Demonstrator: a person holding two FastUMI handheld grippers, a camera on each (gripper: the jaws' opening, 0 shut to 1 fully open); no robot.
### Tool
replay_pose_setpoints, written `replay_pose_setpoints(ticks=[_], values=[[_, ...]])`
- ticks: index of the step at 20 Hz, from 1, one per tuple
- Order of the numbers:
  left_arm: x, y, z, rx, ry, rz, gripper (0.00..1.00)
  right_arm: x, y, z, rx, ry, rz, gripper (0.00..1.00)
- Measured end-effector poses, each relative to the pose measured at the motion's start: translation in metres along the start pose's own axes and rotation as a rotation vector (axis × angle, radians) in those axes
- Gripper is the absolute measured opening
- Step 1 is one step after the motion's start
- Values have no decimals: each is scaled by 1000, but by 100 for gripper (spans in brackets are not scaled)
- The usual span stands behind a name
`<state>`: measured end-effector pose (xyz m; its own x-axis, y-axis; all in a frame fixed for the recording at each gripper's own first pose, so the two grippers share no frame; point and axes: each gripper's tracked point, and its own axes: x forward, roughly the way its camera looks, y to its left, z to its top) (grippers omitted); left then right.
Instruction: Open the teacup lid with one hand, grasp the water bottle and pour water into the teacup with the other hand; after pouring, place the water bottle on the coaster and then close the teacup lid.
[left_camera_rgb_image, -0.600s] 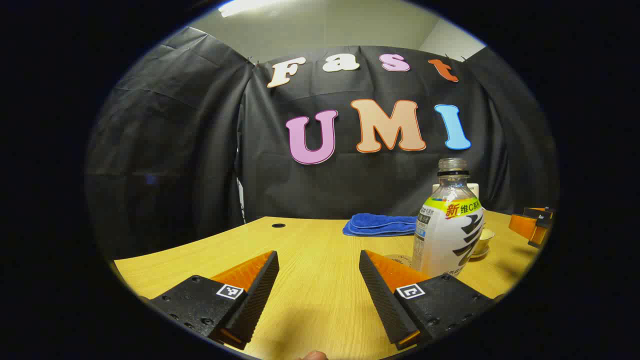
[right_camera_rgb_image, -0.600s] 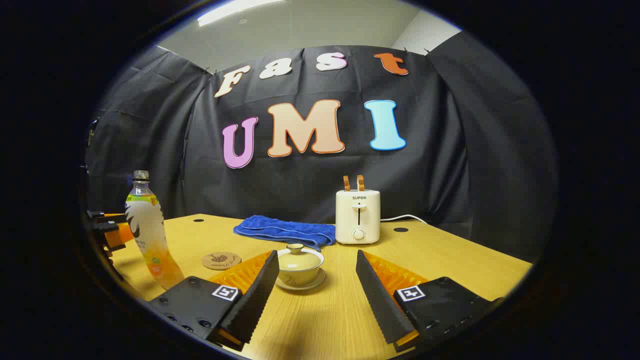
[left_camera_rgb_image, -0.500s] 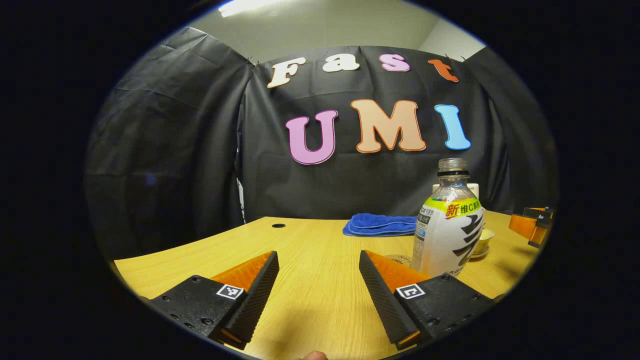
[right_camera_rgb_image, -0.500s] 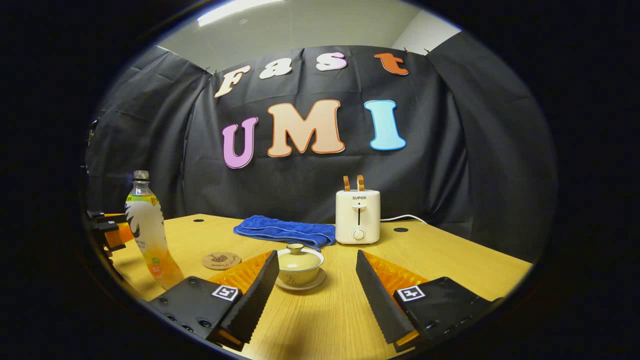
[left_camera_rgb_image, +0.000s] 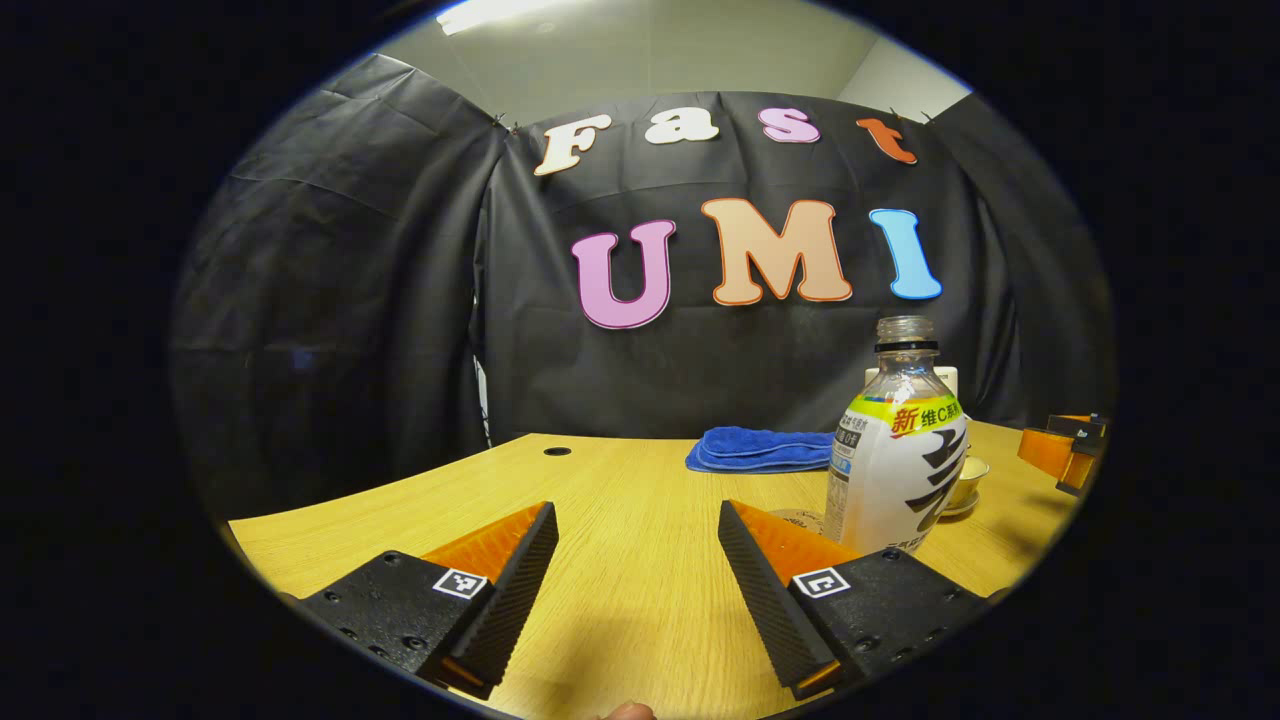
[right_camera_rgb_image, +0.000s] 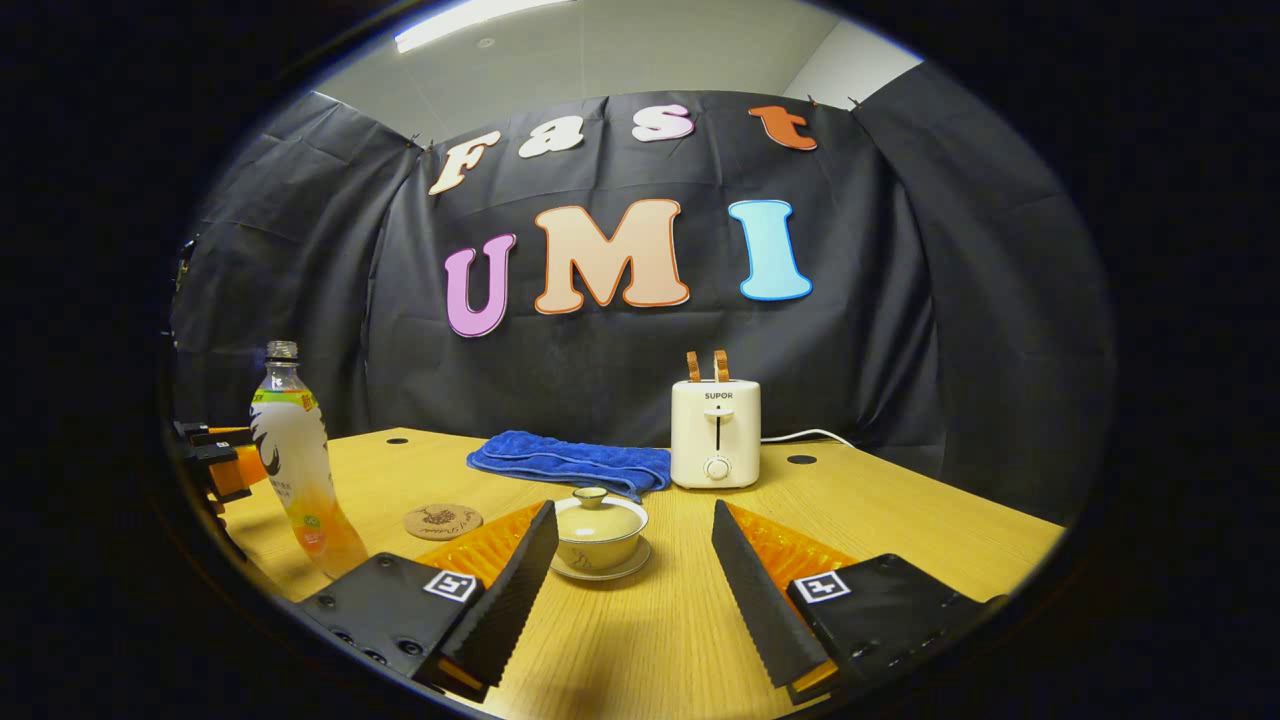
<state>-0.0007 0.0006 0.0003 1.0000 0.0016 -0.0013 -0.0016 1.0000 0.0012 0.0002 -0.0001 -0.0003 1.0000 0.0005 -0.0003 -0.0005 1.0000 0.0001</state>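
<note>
A pale lidded teacup (right_camera_rgb_image: 598, 533) rests on its saucer on the wooden table, just ahead of my right gripper (right_camera_rgb_image: 634, 570), which stands open and holds nothing. The uncapped water bottle (left_camera_rgb_image: 897, 450) stands upright to the right of my left gripper (left_camera_rgb_image: 637, 570), also open and empty. In the right gripper view the bottle (right_camera_rgb_image: 297, 463) stands at the far left, with the round coaster (right_camera_rgb_image: 443, 521) between it and the cup. Behind the bottle in the left gripper view, part of the teacup (left_camera_rgb_image: 967, 483) peeks out. The coaster (left_camera_rgb_image: 800, 518) is mostly hidden by my finger.
A folded blue towel (right_camera_rgb_image: 572, 462) lies at the back of the table (right_camera_rgb_image: 900, 520), next to a white toaster (right_camera_rgb_image: 715, 433) with its cord. The other gripper (right_camera_rgb_image: 215, 462) shows at the left edge, and in the left gripper view the right gripper (left_camera_rgb_image: 1065, 450) shows at the right edge.
</note>
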Motion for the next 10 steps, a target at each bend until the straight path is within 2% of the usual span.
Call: replay_pose_setpoints(ticks=[5, 10], values=[[0, 0, 0, 0, 0, 2, 94, 0, 0, 0, 0, 0, 0, 98], [0, 0, 0, 0, 0, 2, 94, 0, 0, 1, 0, 0, 0, 96]])
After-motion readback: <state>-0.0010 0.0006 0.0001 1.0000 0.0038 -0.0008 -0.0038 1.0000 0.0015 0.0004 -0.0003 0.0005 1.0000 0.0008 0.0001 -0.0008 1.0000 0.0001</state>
